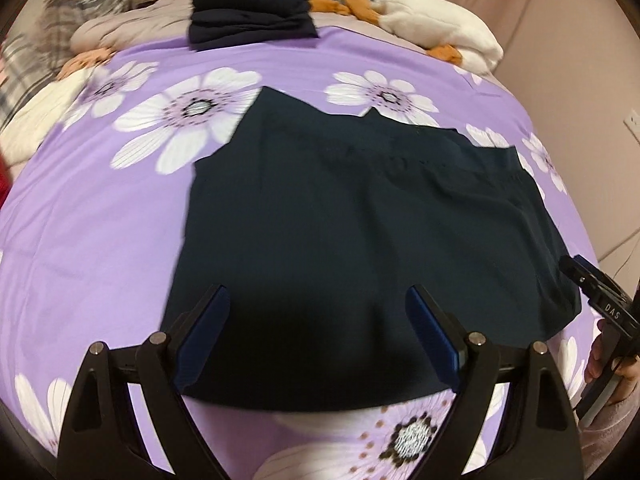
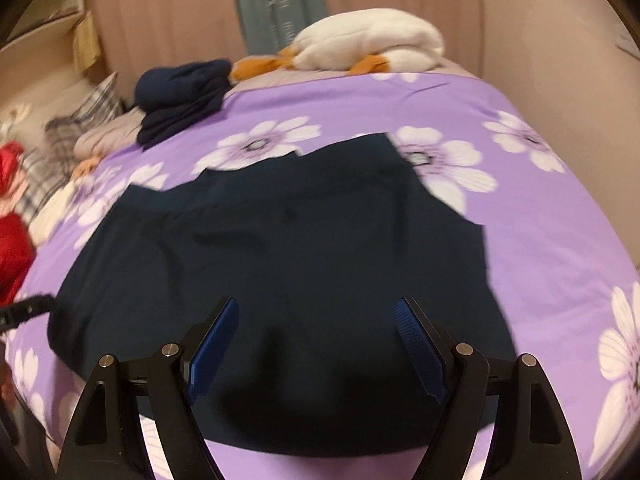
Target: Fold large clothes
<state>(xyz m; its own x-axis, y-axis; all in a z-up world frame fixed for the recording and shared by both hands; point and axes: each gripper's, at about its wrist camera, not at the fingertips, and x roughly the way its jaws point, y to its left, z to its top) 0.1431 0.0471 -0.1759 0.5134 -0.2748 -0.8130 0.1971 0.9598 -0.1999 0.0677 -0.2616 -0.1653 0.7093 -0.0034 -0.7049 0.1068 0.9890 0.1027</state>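
Right at the bottom of each wrist view, both tongs stand spread with nothing between their blue pads: the left gripper (image 1: 318,336) and the right gripper (image 2: 318,340) each hang above the near edge of the dark navy garment (image 1: 360,216), apart from the cloth. That garment lies flat, partly folded into a rough rectangle, in the middle of the purple flowered bedsheet (image 1: 100,220). In the left view the right gripper's black body pokes in at the right edge, held by a hand (image 1: 608,364) in a pale sleeve. Farther off, at the far edge of the sheet, sits a stack of folded navy clothes (image 1: 250,8), well apart from the spread garment. Beside it lies a white plush duck (image 2: 372,42) with orange feet. A plaid pillow (image 1: 80,4) lies far left, and something red (image 2: 14,240) shows at the right view's left edge. Pinkish curtains (image 2: 160,20) hang behind. Nothing lies on the garment.
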